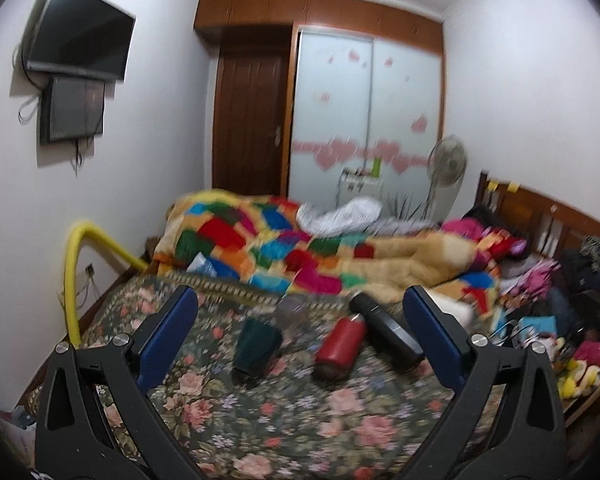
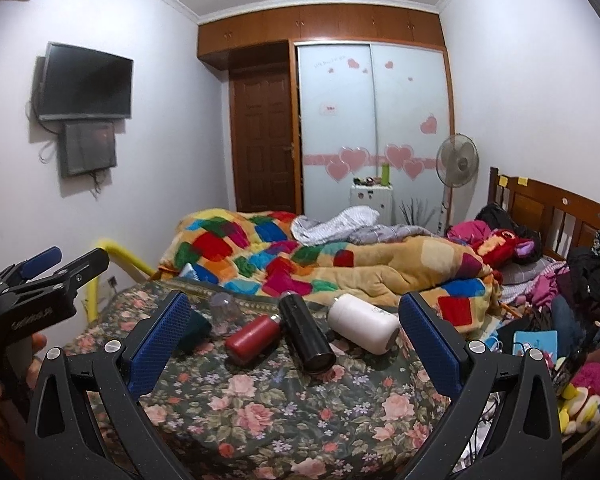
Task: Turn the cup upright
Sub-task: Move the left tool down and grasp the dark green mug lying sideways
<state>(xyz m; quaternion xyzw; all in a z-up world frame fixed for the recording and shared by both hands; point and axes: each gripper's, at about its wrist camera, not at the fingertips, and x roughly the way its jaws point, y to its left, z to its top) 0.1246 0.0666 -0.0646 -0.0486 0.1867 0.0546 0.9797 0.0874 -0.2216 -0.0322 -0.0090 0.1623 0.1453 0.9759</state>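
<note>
My left gripper (image 1: pixel 300 312) has its jaws spread wide with nothing between the pads; my right gripper (image 2: pixel 294 318) stands the same, wide and empty. Both hover above a floral bedspread (image 2: pixel 260 408), touching nothing.

Ahead of the right jaws, between the fingers, three flasks lie on their sides: a red bottle (image 2: pixel 252 338), a black flask (image 2: pixel 306 336) just beside it, and a white bottle (image 2: pixel 362 322) toward the right finger. Partly behind the left finger sits a dark green cup (image 2: pixel 196 330); in the left view this same cup (image 1: pixel 256 350) lies tipped over. Beyond it stands a clear plastic cup (image 1: pixel 292 314), blurred; I cannot tell its orientation.

Further off, a patchwork blanket (image 2: pixel 300 258) is heaped across the bed. A wooden headboard (image 2: pixel 560 208) with clutter lies right of the jaws. At the far wall are a brown door (image 2: pixel 264 140), sliding wardrobe panels (image 2: pixel 372 120) with pink hearts, and a standing fan (image 2: pixel 458 160). A television (image 2: pixel 86 80) hangs on the left wall.
</note>
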